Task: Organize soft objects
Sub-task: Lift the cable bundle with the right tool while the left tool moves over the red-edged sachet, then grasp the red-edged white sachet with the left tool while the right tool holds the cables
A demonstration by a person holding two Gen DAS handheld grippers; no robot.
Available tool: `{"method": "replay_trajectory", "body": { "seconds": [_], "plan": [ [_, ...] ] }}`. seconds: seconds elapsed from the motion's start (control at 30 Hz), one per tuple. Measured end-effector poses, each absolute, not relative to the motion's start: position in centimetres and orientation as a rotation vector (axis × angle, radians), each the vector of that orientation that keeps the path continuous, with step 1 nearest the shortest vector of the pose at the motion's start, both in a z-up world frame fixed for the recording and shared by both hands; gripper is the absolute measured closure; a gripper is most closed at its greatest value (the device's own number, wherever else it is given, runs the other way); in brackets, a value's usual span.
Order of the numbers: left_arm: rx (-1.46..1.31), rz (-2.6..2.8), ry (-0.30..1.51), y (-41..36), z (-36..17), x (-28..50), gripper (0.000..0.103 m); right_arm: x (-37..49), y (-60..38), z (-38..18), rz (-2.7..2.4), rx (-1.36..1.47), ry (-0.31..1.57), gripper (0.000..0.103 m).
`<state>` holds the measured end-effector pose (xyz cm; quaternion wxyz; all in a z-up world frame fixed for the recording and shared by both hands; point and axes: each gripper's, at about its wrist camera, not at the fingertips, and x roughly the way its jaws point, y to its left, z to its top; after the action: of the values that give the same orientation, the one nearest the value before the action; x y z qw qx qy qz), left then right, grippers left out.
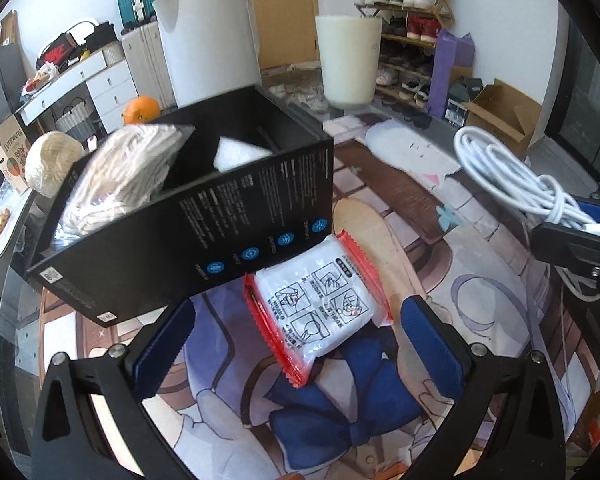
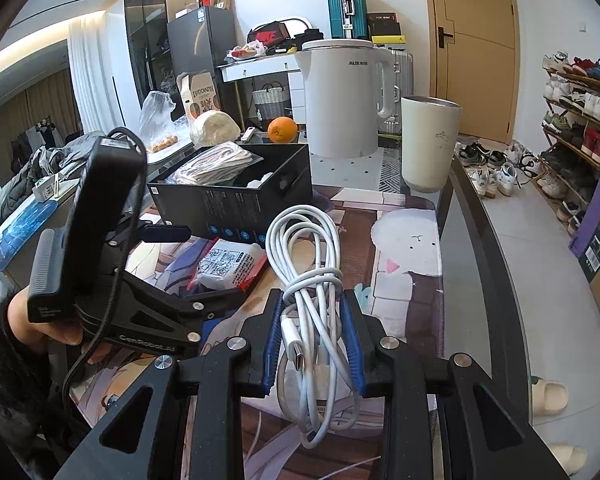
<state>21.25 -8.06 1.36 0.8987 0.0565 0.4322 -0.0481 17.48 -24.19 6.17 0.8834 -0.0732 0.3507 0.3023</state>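
The black box [image 2: 236, 196] on the surface [image 2: 404, 280] already holds a bagged bundle of pale cords [image 2: 214, 164] and a white item, too small to identify; two soft objects are left outside. The right tool [image 2: 314, 344] is clamped on a coiled white cable [image 2: 308, 256], held near the box; the left tool [image 1: 296, 344] stands apart over a red-edged white packet [image 1: 320, 304] lying just beside the box, ungripped.
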Motion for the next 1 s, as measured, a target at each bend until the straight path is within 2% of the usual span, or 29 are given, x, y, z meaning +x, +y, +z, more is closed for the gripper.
{"method": "replay_trajectory", "body": {
  "seconds": [0.23, 0.27, 0.33, 0.37, 0.4, 0.53, 1.0],
  "plan": [
    [0.079, -0.081, 0.945, -7.6, 0.7, 22.1, 0.001, 17.8, -24.0, 6.0, 0.63, -0.156, 0.737, 0.075],
    [0.07, -0.09, 0.943, -7.5, 0.7, 22.1, 0.006, 17.8, -24.0, 6.0, 0.63, -0.156, 0.738, 0.075],
    [0.047, -0.123, 0.938, -7.3, 0.8, 21.7, 0.026, 17.8, -23.9, 6.0, 0.631, -0.159, 0.738, 0.075],
    [0.046, -0.129, 0.93, -7.3, 0.9, 21.6, 0.031, 17.8, -23.9, 6.0, 0.631, -0.161, 0.739, 0.075],
    [0.049, -0.134, 0.923, -7.3, 1.0, 21.4, 0.041, 17.8, -23.8, 6.0, 0.633, -0.164, 0.74, 0.075],
    [0.072, -0.157, 0.906, -7.5, 1.3, 20.4, 0.051, 17.8, -23.6, 5.8, 0.636, -0.172, 0.744, 0.075],
    [0.004, -0.118, 0.753, -2.8, 3.5, 15.1, 0.051, 17.6, -21.5, 6.3, 0.671, -0.2, 0.726, 0.075]
  ]
}}
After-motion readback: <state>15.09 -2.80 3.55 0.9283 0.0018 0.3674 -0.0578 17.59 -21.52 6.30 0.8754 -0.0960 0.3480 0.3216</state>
